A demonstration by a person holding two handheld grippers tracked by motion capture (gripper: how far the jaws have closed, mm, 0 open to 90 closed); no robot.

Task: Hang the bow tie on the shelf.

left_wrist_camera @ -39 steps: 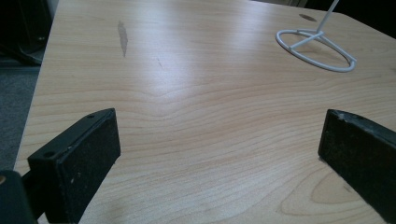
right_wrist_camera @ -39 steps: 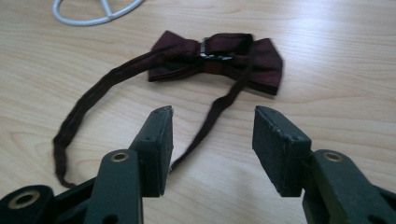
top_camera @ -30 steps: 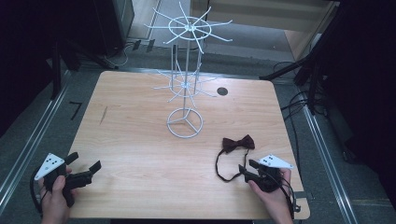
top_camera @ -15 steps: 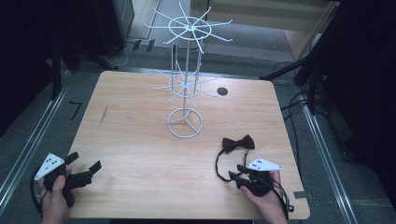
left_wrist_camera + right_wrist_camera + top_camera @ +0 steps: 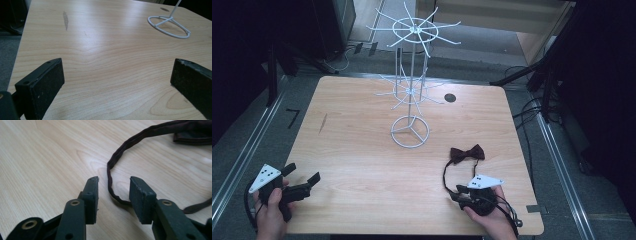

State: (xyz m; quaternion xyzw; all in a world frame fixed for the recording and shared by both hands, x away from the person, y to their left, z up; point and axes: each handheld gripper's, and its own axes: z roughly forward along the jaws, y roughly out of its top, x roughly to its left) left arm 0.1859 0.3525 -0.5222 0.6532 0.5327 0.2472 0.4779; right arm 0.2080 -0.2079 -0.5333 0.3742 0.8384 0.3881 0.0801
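A dark maroon bow tie lies flat on the wooden bench, just in front of and to the right of the white wire stand. Its knot and two wings sit nearest the stand's ring base, and a thin fabric strap of the same colour curls from it in a loop toward the near edge of the bench. The right gripper rests low on the bench at that loop, its jaws apart with the strap running between them but not yet pinched. The left gripper sits well to the left of the stand, near the front corner of the bench, its jaws wide apart over bare wood.
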